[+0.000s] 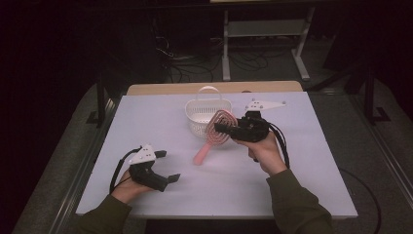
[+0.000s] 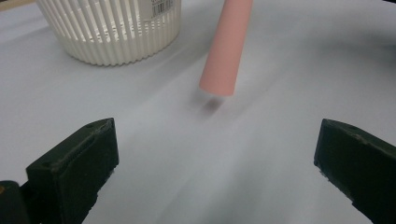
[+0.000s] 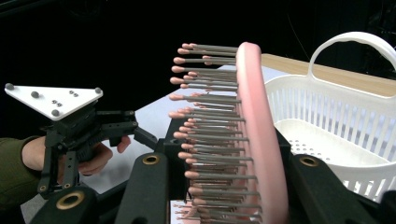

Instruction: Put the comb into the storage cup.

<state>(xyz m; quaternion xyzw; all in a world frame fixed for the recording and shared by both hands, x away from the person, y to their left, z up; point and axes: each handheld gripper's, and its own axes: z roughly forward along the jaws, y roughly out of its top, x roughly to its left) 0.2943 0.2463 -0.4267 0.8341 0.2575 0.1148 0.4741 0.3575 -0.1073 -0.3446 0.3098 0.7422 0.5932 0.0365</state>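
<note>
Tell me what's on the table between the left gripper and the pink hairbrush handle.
Nothing: the left gripper view shows bare white table between the open left gripper and the hairbrush handle.

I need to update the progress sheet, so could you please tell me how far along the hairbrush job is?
Done: the right gripper is shut on the pink hairbrush by its head, handle angled down toward the table. In hand: it is held beside the white basket; the left gripper is open. Left: probably placing it in the basket.
</note>
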